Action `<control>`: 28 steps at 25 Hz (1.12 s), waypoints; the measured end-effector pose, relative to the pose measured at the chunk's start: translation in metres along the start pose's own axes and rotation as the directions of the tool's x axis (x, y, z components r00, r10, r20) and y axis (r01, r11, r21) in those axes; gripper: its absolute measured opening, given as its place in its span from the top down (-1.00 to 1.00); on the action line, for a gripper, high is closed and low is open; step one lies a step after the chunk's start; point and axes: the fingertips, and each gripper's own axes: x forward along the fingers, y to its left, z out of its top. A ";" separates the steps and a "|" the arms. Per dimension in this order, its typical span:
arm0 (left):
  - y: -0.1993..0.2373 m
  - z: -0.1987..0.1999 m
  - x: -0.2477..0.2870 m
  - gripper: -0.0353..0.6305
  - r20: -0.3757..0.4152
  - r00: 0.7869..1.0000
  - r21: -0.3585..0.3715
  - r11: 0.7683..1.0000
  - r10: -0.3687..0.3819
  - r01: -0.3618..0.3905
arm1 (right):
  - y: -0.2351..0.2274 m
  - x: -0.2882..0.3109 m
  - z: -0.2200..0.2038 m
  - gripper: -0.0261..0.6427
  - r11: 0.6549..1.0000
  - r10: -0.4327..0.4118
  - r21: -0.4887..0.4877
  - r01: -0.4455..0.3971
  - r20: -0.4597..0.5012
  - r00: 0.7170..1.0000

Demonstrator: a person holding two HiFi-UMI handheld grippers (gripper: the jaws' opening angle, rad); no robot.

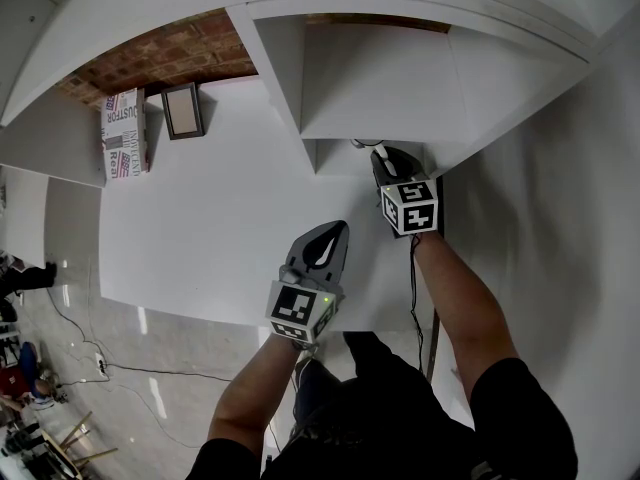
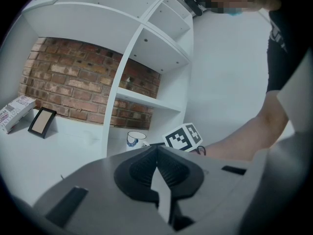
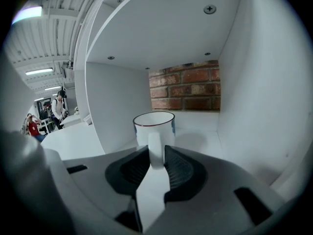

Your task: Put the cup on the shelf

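The cup (image 3: pixel 154 125) stands upright on the shelf's (image 3: pixel 200 137) bottom board (brick wall behind it). Its handle sits between the right gripper's (image 3: pixel 156 156) slightly parted jaws, which are not clamping it. The left gripper (image 2: pixel 157 153), closed and empty, hangs outside the shelf.

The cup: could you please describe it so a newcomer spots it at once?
In the white shelf unit, the cup stands upright in the lowest compartment. It is round, white, dark-rimmed; the picture frame and box stand outside, to the left.

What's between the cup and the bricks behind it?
Nothing. The right gripper view shows only bare white shelf floor between the cup and the brick wall.
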 end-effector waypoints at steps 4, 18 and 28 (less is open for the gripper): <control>0.002 -0.003 -0.002 0.88 -0.001 1.000 0.000 1.000 0.005 -0.005 | -0.001 0.002 -0.001 0.60 1.000 0.010 0.014 -0.010 -0.001 1.000; -0.002 -0.002 -0.015 0.88 -0.005 1.000 0.009 1.000 0.004 -0.004 | 0.002 -0.009 -0.001 0.26 1.000 -0.002 0.006 0.002 -0.004 1.000; -0.016 0.006 -0.038 0.88 -0.020 0.999 0.041 0.998 -0.038 0.039 | 0.007 -0.048 0.009 0.34 0.998 -0.066 0.020 0.065 0.050 0.997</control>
